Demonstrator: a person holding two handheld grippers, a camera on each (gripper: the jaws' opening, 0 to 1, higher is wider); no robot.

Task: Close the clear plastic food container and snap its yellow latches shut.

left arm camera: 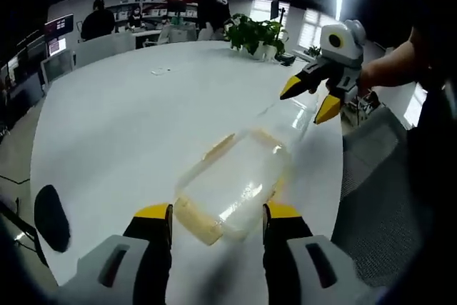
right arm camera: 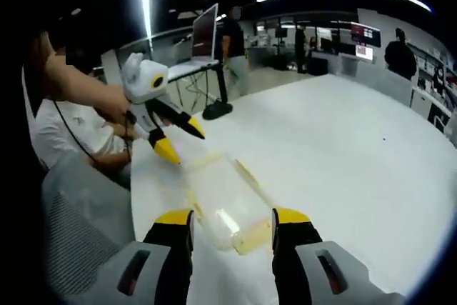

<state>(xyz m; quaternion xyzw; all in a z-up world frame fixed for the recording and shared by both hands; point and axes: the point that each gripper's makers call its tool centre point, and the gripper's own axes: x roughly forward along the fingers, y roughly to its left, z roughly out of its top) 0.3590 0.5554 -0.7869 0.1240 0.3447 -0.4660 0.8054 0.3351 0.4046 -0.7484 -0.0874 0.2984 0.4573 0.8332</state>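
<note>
White round table (left arm camera: 121,133) in an open office with a potted plant (left arm camera: 255,36) and monitors; clear food container (left arm camera: 235,180) lies lengthwise between left gripper (left arm camera: 218,223) and right gripper (right arm camera: 232,228), both spread wide, holding nothing.

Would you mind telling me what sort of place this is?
Probably an open office: a large white table, monitors along the wall, people at desks, and a potted plant.
</note>
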